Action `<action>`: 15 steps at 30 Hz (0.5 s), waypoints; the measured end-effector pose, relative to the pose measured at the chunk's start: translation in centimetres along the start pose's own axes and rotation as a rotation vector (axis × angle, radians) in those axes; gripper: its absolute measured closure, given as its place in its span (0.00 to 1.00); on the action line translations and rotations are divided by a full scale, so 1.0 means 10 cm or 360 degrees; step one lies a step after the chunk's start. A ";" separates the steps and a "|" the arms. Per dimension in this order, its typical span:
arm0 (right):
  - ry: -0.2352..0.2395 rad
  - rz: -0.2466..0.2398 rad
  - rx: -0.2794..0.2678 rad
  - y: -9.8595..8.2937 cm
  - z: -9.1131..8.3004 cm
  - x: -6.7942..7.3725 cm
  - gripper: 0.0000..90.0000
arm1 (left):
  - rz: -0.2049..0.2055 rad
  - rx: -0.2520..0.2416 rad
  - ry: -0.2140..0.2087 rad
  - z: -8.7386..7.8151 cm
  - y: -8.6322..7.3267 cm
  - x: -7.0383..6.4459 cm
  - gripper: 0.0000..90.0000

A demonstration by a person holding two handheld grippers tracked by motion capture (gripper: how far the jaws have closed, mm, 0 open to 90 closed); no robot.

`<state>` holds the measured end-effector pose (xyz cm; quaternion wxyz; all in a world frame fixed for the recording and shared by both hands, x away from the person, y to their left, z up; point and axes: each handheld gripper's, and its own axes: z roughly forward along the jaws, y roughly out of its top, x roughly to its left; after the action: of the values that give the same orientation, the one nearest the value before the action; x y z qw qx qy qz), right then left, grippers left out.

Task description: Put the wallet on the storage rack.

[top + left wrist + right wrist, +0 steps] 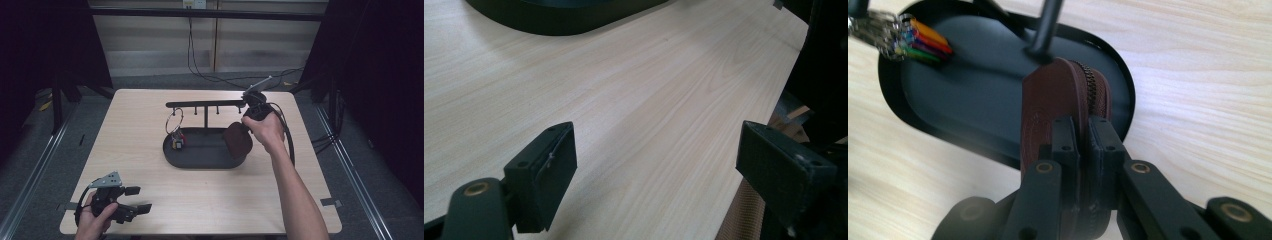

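A round brown zip pouch [238, 140] hangs over the right end of the black oval tray [197, 158], with my right gripper [248, 121] shut on its top edge. In the right gripper view the two jaws pinch the pouch [1058, 95] beside its zipper, above the tray [973, 95]. A black rack [205, 104] with pegs rises from the tray; a key ring [174, 121] with coloured tags [923, 41] hangs from its left peg. My left gripper [137, 199] stands open near the table's front left corner, over bare wood [649, 100].
The light wooden table [150, 175] has free room in front of the tray and at both sides. Its edge [774, 100] runs close beside my left gripper. Cables lie on the floor behind the table.
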<state>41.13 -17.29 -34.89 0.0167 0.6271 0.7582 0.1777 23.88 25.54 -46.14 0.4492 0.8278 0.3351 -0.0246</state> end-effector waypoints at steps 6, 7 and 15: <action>0.0096 0.0076 -0.0041 -0.01 0.11 -0.09 0.93 | 0.0000 -0.0001 -0.0001 0.00 0.00 0.00 0.18; 0.0108 0.0078 -0.0047 -0.02 0.13 -0.10 0.93 | 0.0002 -0.0004 -0.0001 0.00 0.00 0.00 0.18; 0.0182 0.0153 -0.0102 -0.04 0.27 -0.17 0.93 | 0.0004 -0.0004 0.0001 -0.01 0.00 0.00 0.18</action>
<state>41.74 -18.30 -37.86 -0.0152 0.6506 0.7210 0.2379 23.87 25.59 -46.08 0.4504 0.8276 0.3342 -0.0235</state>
